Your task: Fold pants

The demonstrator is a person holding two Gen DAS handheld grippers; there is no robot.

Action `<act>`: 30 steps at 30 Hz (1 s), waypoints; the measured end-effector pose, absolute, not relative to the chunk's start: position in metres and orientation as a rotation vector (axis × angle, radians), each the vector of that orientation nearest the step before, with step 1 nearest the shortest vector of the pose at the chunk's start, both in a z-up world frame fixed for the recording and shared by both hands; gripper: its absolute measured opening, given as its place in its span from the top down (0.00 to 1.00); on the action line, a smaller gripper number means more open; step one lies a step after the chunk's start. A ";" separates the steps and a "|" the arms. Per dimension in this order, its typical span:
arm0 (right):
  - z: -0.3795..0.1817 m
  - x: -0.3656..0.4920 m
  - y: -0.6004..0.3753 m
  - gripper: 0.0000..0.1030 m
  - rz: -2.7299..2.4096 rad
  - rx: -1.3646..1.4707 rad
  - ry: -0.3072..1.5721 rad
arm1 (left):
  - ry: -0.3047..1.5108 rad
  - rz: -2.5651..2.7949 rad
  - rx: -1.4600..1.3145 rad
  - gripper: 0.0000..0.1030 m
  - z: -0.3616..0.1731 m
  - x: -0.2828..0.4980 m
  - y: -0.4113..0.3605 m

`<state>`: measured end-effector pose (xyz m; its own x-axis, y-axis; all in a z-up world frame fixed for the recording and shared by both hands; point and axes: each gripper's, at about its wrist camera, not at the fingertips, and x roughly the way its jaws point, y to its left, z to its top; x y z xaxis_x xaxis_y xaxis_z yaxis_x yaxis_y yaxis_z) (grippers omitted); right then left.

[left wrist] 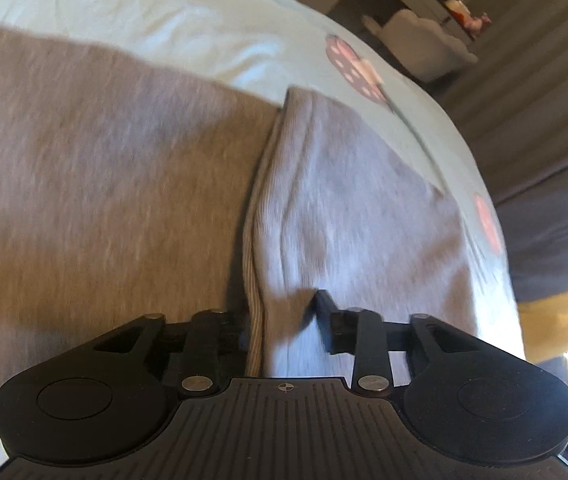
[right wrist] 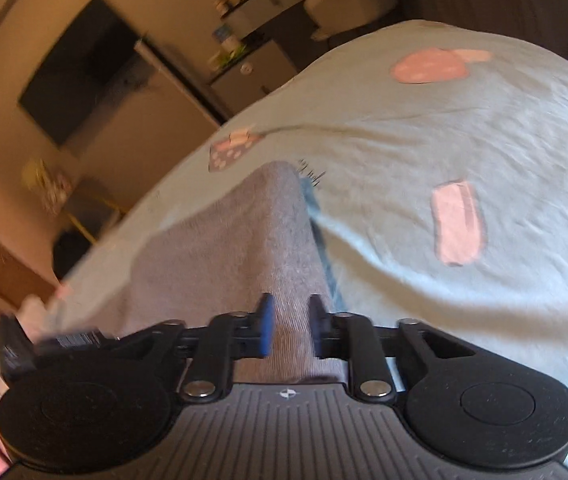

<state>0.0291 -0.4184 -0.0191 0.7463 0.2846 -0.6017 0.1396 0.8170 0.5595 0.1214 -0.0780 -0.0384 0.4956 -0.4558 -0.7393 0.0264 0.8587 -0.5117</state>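
Pants (left wrist: 344,200): grey fabric clamped in left hand-held gripper (left wrist: 284,316) and in right hand-held gripper (right wrist: 288,328), above pale printed bed sheet (right wrist: 444,140).

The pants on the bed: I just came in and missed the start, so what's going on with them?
A person is folding grey pants on a pale bedsheet printed with pink mushrooms, using a handheld gripper in each hand. The left gripper has its jaws closed on a ribbed edge of the fabric. The right gripper also has cloth pinched between its jaws. Both views are motion-blurred, so the fold looks under way.
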 end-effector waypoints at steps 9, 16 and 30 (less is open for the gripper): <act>-0.038 0.115 -0.386 0.88 0.056 0.399 0.779 | 1.008 -0.299 -0.470 0.36 -0.041 0.177 -0.080; -0.062 0.152 -0.387 0.87 0.016 0.427 0.809 | 0.995 -0.320 -0.432 0.50 -0.043 0.189 -0.091; -0.027 0.057 -0.393 0.75 0.072 0.532 0.749 | 0.924 -0.355 -0.491 0.83 -0.004 0.154 -0.065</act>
<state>0.0571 -0.3932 -0.0273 0.7367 0.2475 -0.6293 0.1235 0.8657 0.4850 0.1541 -0.0648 -0.0039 0.5577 -0.4921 -0.6685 0.0823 0.8342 -0.5454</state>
